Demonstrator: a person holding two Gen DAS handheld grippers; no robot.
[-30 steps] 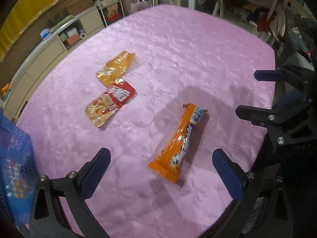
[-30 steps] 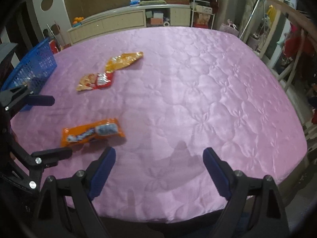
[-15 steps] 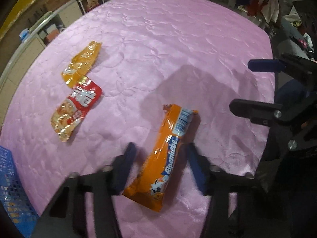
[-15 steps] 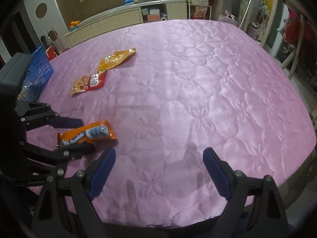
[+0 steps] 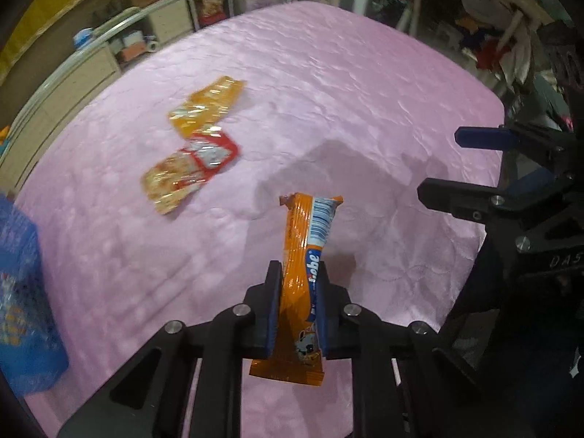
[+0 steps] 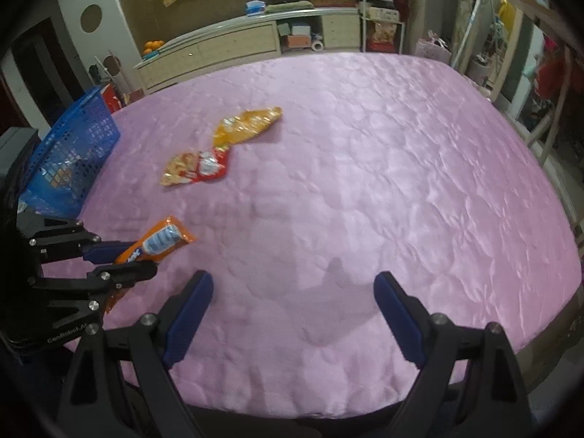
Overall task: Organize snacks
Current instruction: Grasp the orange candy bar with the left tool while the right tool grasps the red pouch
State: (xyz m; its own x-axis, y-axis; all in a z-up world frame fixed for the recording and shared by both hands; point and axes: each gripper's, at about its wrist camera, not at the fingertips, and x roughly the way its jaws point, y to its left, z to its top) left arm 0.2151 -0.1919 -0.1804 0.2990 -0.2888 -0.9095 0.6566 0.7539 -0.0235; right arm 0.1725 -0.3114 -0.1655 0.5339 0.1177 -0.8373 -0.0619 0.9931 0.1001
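Note:
My left gripper [image 5: 297, 301] is shut on a long orange snack pack [image 5: 304, 241], pinching its middle; the pack's far end lifts off the pink quilted surface [image 5: 328, 91]. In the right wrist view the same orange pack [image 6: 160, 241] sticks out of the left gripper [image 6: 122, 257] at the lower left. Farther back lie a red and gold snack bag [image 5: 188, 175] and a yellow-orange bag [image 5: 208, 107], touching end to end. My right gripper [image 6: 292, 314] hangs open over bare quilt with nothing between its fingers. It also shows at the right edge [image 5: 471, 166] of the left wrist view.
A blue mesh basket [image 6: 69, 153] with some packets inside stands at the surface's left edge, also seen as the basket [image 5: 22, 292] in the left wrist view. Cabinets and shelves [image 6: 248, 40] line the far wall. The quilt's edge drops off on the right [image 6: 547, 168].
The left gripper came down around the orange pack and shut on its middle, and the pack's far end now lifts. The right gripper stayed open and barely moved.

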